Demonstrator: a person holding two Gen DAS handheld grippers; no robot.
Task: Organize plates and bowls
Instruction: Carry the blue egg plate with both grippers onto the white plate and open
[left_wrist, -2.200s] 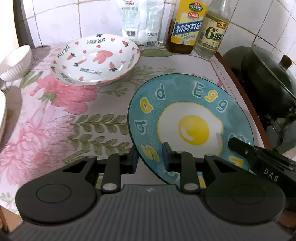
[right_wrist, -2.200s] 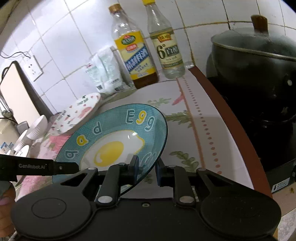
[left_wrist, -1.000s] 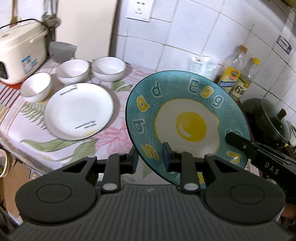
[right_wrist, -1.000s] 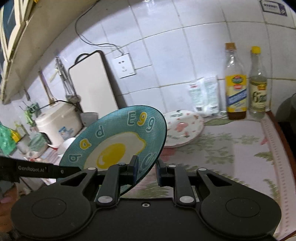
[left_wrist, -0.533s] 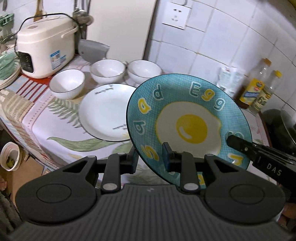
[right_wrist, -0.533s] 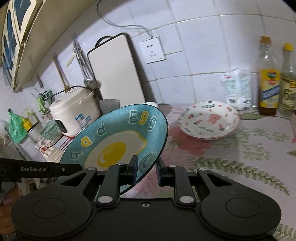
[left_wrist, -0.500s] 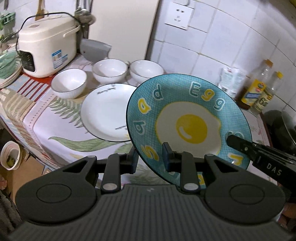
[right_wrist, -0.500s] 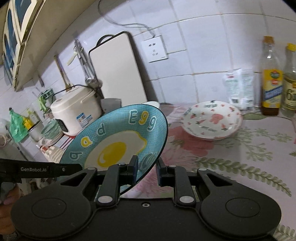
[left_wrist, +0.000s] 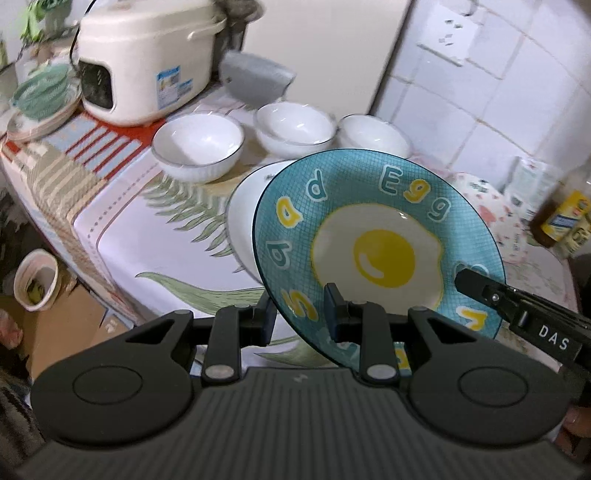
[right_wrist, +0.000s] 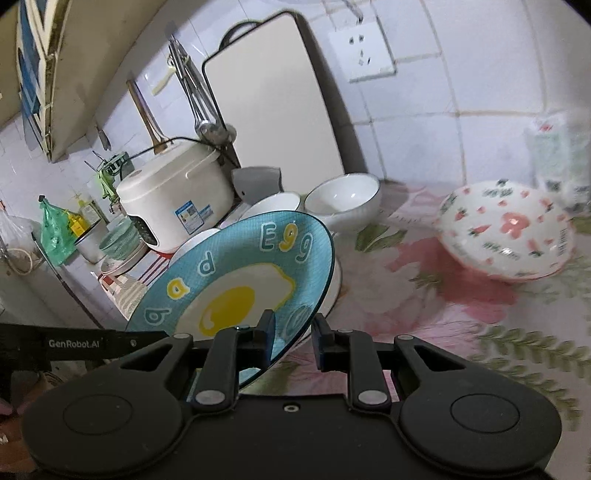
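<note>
Both grippers hold one teal plate with a fried-egg picture, tilted, above the counter. My left gripper is shut on its near rim. My right gripper is shut on the other rim of the teal plate. Just behind and under it lies a white plate on the flowered cloth. Three white bowls stand in a row behind it. A strawberry-print plate sits further right.
A white rice cooker stands at the far left with a green bowl stack beside it. A cutting board leans on the tiled wall. Bottles stand at the right. The counter edge drops off at left above a small bucket.
Both grippers have carried the teal plate leftward and closer to the counter. It now overlaps the white plate, and the bowls and rice cooker look nearer.
</note>
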